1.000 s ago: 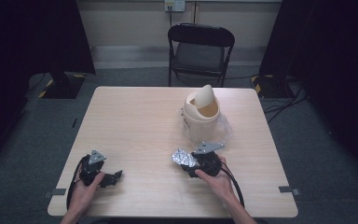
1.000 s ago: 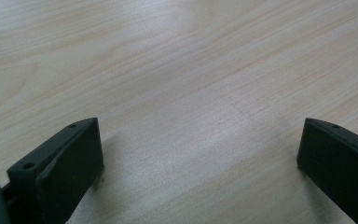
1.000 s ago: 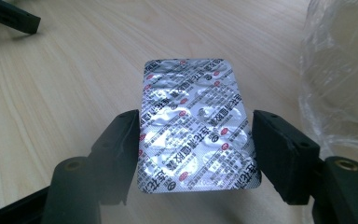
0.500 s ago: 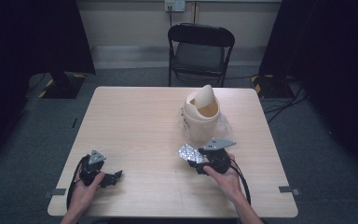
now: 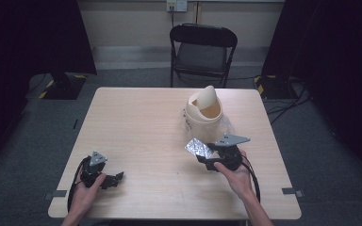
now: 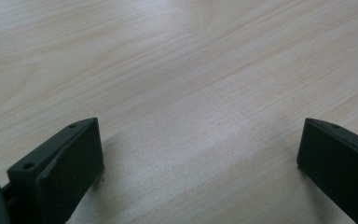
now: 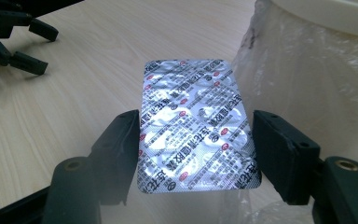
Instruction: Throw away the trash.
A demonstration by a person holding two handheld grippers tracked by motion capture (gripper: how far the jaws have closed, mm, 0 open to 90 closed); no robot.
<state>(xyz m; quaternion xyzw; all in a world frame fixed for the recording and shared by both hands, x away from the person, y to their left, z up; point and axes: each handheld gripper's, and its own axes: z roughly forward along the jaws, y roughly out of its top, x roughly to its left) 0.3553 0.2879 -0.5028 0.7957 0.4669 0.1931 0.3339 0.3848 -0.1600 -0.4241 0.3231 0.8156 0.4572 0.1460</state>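
A silver foil blister pack (image 7: 193, 126) with red and black print is clamped by its long edges between the jaws of my right gripper (image 7: 193, 149). In the high view the blister pack (image 5: 198, 148) is held above the table just in front of a small beige swing-lid bin (image 5: 204, 110) lined with a clear plastic bag (image 7: 303, 79); my right gripper (image 5: 203, 158) is at the right. Over at the table's front left, my left gripper (image 5: 118, 179) rests open on the wood, and its jaws stand wide apart with nothing between them in the left gripper view (image 6: 200, 154).
The light wooden table (image 5: 141, 122) has bare wood across its left and middle. A black folding chair (image 5: 202, 52) stands behind the far edge. Dark curtains and cables lie on the floor at both sides.
My right gripper has risen off the table and moved toward the bin, carrying the blister pack with it. The left gripper has stayed where it was.
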